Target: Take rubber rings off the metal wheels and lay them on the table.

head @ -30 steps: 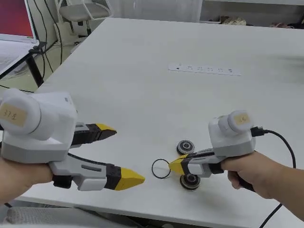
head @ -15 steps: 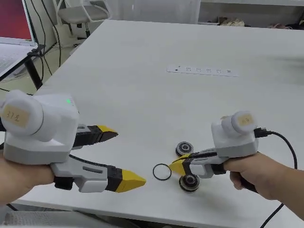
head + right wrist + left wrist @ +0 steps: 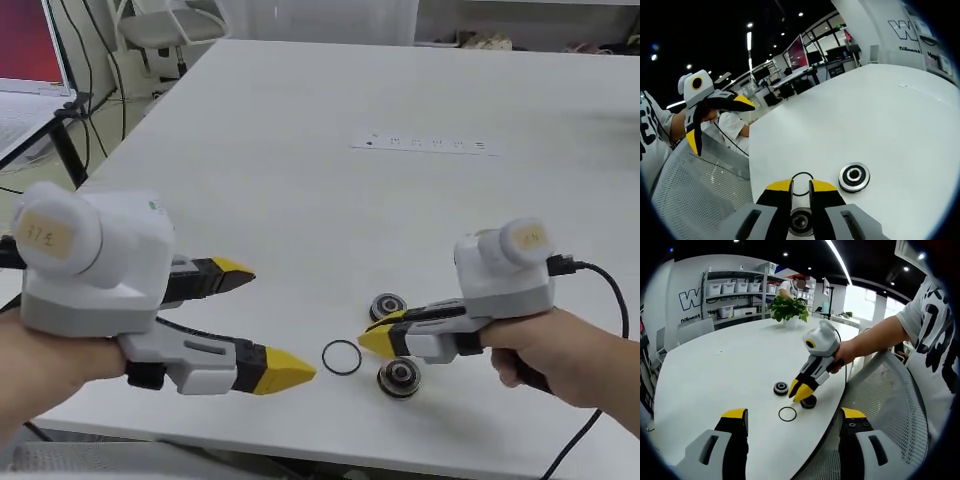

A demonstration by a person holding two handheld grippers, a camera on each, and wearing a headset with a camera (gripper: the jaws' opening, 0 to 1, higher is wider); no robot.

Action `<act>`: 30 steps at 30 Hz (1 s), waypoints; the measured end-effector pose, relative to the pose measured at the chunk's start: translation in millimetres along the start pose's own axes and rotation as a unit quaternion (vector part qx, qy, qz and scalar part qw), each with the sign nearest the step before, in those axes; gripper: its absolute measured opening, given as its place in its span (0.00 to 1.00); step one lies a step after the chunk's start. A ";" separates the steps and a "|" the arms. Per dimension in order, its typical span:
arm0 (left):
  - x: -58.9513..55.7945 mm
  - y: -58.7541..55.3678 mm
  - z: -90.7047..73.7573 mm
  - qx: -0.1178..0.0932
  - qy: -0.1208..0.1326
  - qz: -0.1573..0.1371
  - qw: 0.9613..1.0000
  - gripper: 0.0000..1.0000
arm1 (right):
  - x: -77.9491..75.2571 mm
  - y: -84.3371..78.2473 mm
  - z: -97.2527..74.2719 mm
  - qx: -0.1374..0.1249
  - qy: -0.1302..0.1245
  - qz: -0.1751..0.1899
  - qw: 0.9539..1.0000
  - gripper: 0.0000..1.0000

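Note:
A thin black rubber ring (image 3: 341,357) (image 3: 787,414) lies flat on the white table (image 3: 330,180), partly behind my jaws in the right gripper view (image 3: 801,178). Two dark-rimmed metal wheels sit next to it, one farther back (image 3: 388,306) (image 3: 781,388) (image 3: 854,177) and one near the table's front edge (image 3: 399,378) (image 3: 808,402) (image 3: 801,220). My right gripper (image 3: 378,338) (image 3: 801,187) hovers just right of the ring, above the near wheel, its jaws a narrow gap apart and holding nothing. My left gripper (image 3: 262,318) (image 3: 794,415) stands wide open to the ring's left, empty.
A white power strip (image 3: 425,145) lies farther back on the table. Beyond the table's left edge are a chair (image 3: 175,25) and a laptop desk (image 3: 30,70). A mesh chair back (image 3: 890,415) is close to the near table edge.
My right gripper has drawn back a little to the right, away from the ring, which stays on the table. The left gripper has hardly moved.

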State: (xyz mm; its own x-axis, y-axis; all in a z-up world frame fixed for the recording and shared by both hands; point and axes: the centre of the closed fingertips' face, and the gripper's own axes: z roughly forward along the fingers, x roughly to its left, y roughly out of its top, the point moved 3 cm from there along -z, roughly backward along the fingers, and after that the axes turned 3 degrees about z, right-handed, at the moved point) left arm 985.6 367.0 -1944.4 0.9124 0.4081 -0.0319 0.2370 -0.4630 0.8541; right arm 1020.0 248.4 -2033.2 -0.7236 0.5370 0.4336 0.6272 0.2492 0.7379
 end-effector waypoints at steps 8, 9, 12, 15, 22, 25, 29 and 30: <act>-0.6 1.7 3.9 0.003 -0.005 0.004 1.000 0.71 | 1.4 0.1 -11.7 -0.008 0.004 0.001 1.000 0.11; -0.4 1.9 4.2 0.003 -0.005 0.004 1.000 0.71 | 1.3 0.0 -12.9 -0.009 0.004 0.001 1.000 0.11; -0.3 3.1 5.6 0.003 -0.007 0.004 1.000 0.71 | -1.0 0.6 -17.5 -0.014 0.001 0.003 1.000 0.11; -0.8 5.3 7.1 0.002 -0.010 0.004 1.000 0.71 | -2.2 1.8 -22.6 -0.019 -0.001 0.005 1.000 0.11; 0.6 9.8 10.1 0.002 -0.013 0.007 1.000 0.70 | -6.3 -1.7 -35.3 -0.024 -0.007 0.008 1.000 0.11; -0.1 11.1 11.6 0.001 -0.018 0.008 1.000 0.70 | -7.5 -2.3 -41.5 -0.031 -0.010 0.012 0.999 0.12; 0.1 11.7 14.6 0.003 -0.022 0.007 1.000 0.70 | -9.4 -2.6 -46.8 -0.035 -0.013 0.014 0.999 0.12; 0.1 11.8 15.3 0.004 -0.023 0.007 1.000 0.70 | -9.6 -2.6 -48.3 -0.037 -0.013 0.015 0.999 0.12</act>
State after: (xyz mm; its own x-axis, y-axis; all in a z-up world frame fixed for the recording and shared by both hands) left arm 993.5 349.6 -1942.2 0.9302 0.3646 -0.0435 0.2260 -0.4751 0.8504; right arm 1011.4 203.6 -2014.4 -0.6963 0.5641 0.4438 0.6251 0.1727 0.7612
